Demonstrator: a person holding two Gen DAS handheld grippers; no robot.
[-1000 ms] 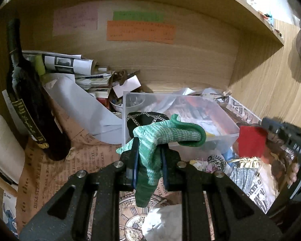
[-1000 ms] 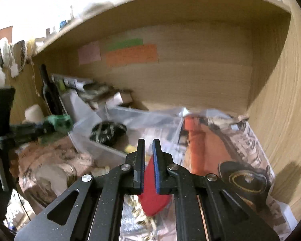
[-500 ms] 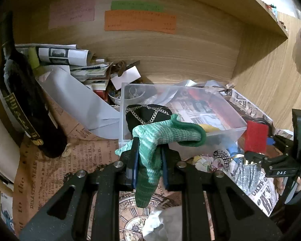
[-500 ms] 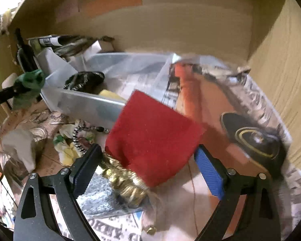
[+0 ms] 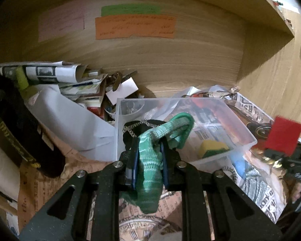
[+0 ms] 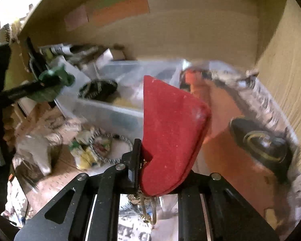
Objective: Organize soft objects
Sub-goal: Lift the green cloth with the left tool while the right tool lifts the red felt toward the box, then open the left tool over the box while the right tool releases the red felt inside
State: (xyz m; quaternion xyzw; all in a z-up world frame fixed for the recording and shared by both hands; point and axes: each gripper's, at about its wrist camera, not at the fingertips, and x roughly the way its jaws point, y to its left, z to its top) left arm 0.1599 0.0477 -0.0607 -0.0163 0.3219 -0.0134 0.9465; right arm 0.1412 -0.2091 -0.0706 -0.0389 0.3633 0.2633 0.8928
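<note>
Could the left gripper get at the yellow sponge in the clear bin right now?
Probably not: the left gripper is shut on the green sock, though the clear bin is open above the yellow sponge.

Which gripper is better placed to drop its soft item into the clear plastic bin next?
Left, probably. The left gripper, shut on the green knitted sock, sits just at the clear plastic bin's near wall. The right gripper holds the red felt pouch off to the bin's right.
</note>
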